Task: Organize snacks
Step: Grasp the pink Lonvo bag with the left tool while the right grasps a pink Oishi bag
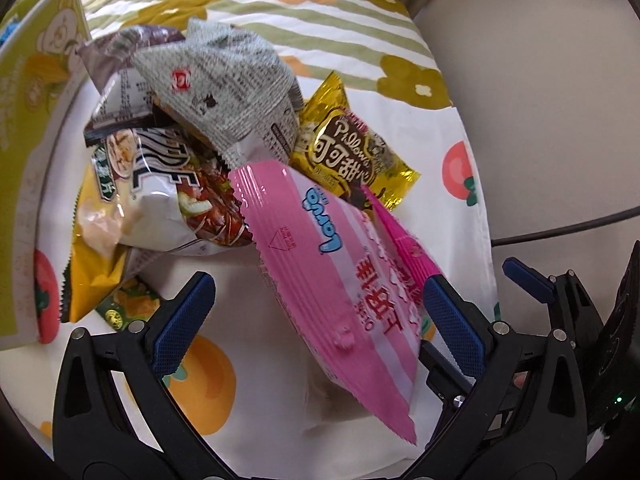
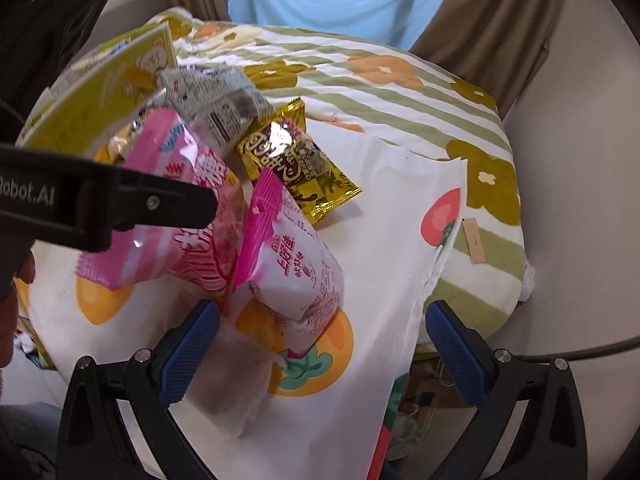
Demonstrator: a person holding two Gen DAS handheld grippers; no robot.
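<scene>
Tongs: your left tongs [image 1: 316,312] gape wide around pink bag [image 1: 332,276], gripping nothing; right tongs [image 2: 320,344] gape, empty, around white-pink bag [image 2: 296,272] beside it. Risk: closing on slick film, bag slips.

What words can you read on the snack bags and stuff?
"Lovo": on the pink snack bag.
"Pillows": on the gold snack packet.
"Robot.AI": on the left gripper body, start cut off.
Fine print on the grey packet is too small to read.
</scene>
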